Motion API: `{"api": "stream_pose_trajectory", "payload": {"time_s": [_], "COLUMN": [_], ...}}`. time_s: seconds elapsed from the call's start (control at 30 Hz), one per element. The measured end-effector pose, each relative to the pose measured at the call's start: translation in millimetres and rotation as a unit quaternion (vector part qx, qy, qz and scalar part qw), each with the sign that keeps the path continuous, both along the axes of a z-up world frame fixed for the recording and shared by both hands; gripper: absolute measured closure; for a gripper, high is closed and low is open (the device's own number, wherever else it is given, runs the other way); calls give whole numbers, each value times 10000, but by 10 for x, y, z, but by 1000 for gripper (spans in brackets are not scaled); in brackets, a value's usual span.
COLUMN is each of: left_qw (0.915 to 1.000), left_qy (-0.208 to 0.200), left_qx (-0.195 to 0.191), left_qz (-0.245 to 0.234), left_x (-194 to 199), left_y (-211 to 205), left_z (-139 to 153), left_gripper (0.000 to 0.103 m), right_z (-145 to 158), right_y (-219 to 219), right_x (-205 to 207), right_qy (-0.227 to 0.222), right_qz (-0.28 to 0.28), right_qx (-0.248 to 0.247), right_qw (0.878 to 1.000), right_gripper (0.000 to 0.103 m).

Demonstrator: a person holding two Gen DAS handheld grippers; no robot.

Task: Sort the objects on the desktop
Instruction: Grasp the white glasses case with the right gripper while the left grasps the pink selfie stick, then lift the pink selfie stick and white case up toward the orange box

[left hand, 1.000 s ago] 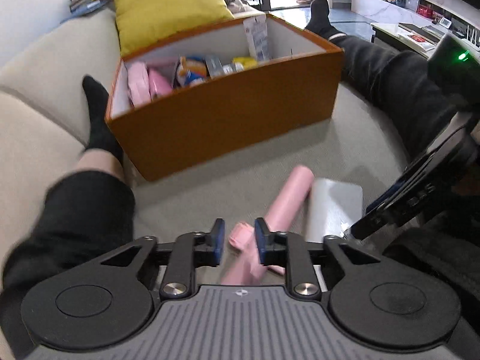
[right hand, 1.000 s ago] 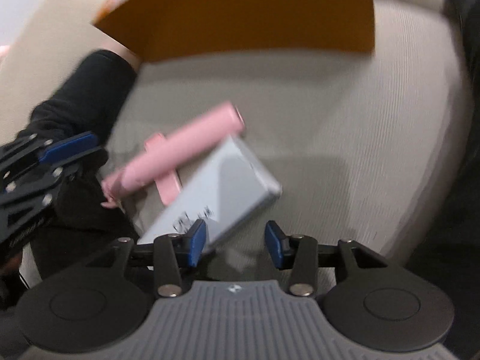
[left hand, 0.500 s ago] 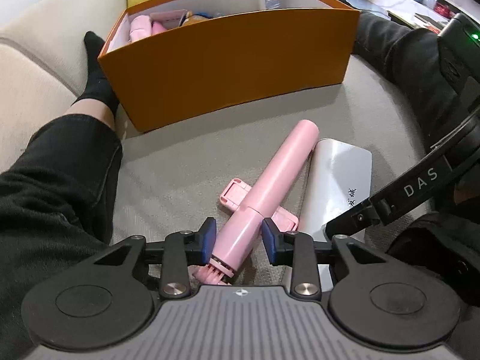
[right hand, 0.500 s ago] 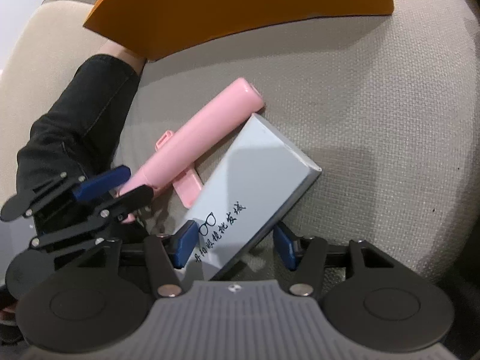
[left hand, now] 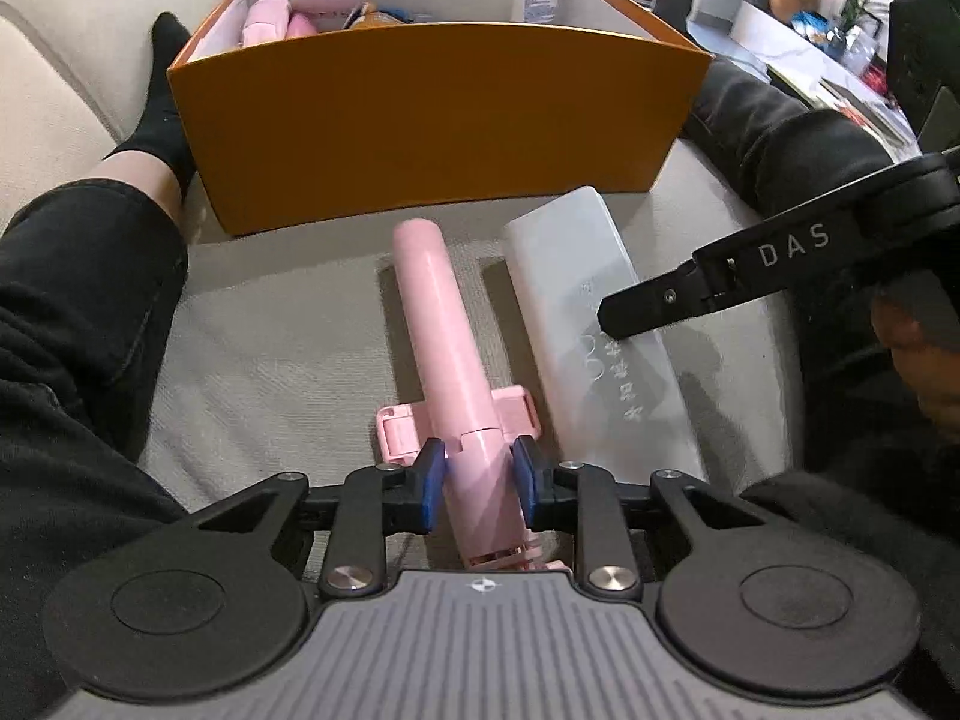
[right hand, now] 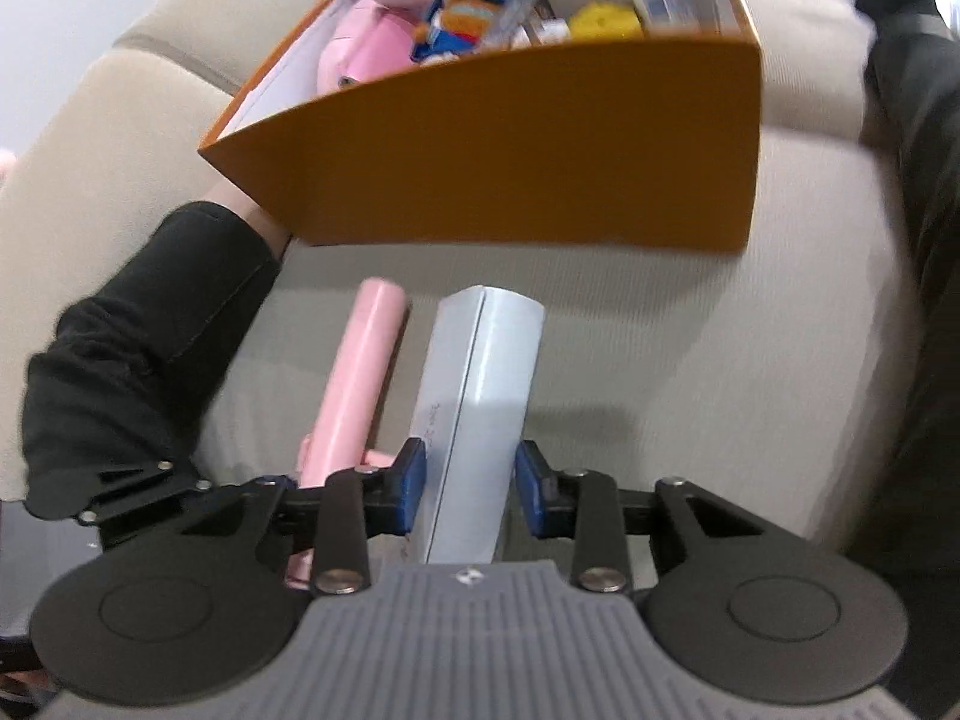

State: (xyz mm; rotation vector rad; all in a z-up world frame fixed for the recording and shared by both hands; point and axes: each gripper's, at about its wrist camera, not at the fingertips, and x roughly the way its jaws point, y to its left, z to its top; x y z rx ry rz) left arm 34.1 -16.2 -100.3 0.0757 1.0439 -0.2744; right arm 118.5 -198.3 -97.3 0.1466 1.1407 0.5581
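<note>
Left gripper (left hand: 474, 483) pinches the pink selfie stick (left hand: 447, 336); right gripper (right hand: 471, 489) clamps the white case (right hand: 480, 396), lower centre, below the orange box (right hand: 528, 150).

Ahead of both grippers the tall front wall of the orange box (left hand: 432, 120) blocks the way across the sofa seat (left hand: 270, 330); only its open top gives entry, and that is partly filled. Between the box and the pink stick (left hand: 444, 336) runs a narrow bare strip of cushion. The black-trousered leg (left hand: 78, 312) hems in the seat's left edge, the other leg (right hand: 924, 180) its right. Bare cushion lies right of the white case (right hand: 480, 396).
</note>
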Motion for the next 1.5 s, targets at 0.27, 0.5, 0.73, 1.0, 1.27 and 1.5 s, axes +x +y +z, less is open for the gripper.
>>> {"api": "stream_pose_trajectory", "payload": {"time_s": [0.27,0.5,0.73,1.0,1.27,1.5], "left_qw": [9994,9975,9919,9877,9873,9883], "left_qy": [-227,-186,350,876,806,525], "left_qx": [-203,-458,-687,-635,-634,-580], "left_qz": [141,498,1006,1128,1216,1309], "left_x": [-24,32,215,410,451,341], "left_y": [72,213,316,267,193,173], "left_z": [58,63,-67,-300,-328,-248], "left_gripper": [72,47,42,42,36,46], "right_z": [9,-142,-215,-400,-445,-254], "right_y": [57,-93,-146,-241,-249,-189], "right_x": [-45,-77,-30,7,15,-142], "right_qy": [-406,-127,146,705,747,370], "right_qz": [279,100,-42,-154,-201,-9], "right_qx": [-431,-201,-56,402,670,413], "right_qw": [9979,9997,9999,9966,9947,9985], "right_gripper": [63,56,53,45,46,47]}}
